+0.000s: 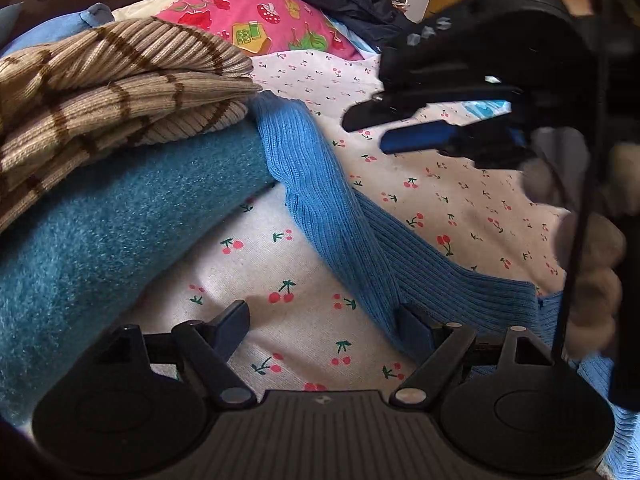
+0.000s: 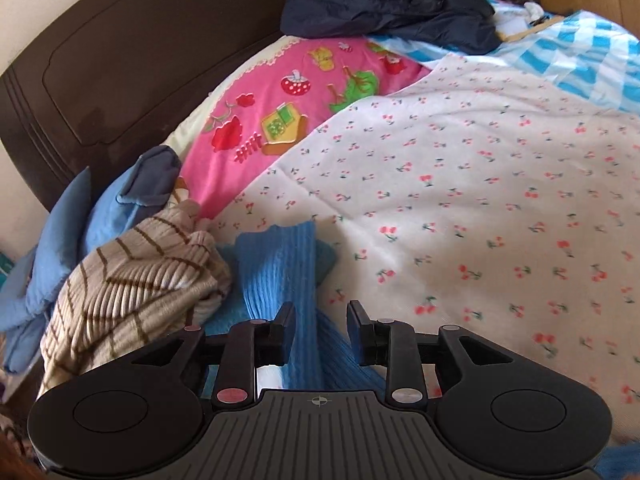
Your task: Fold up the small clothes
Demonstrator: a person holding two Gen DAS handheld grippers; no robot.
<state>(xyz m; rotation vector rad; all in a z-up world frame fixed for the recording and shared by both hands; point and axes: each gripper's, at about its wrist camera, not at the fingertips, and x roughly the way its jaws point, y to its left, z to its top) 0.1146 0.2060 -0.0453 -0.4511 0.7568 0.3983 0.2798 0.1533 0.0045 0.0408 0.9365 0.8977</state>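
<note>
- The blue ribbed knit [image 1: 320, 200] is my landmark: it lies stretched in a long band across the cherry-print bedsheet [image 1: 460, 208], its far end tucked against the clothes pile.
- That pile sits just beside the knit's far end: a striped beige sweater [image 1: 108, 80] on top of a fuzzy teal garment [image 1: 120, 216].
- My left gripper [image 1: 324, 326] is wide open and holds nothing; one of its fingers touches or nearly touches the knit's near edge, the other rests over bare sheet.
- My right gripper [image 2: 320, 328] is part open above the knit's band, straddling it, with nothing pinched that I can see.
- Seen from my left wrist, the right gripper hangs above the sheet, well apart from the knit's far end.
- I judge this is the start of folding the knit: laid out, not yet grasped.
- Next I would need to close on an edge or corner with each gripper, taking one layer only, then carry it over evenly.
</note>
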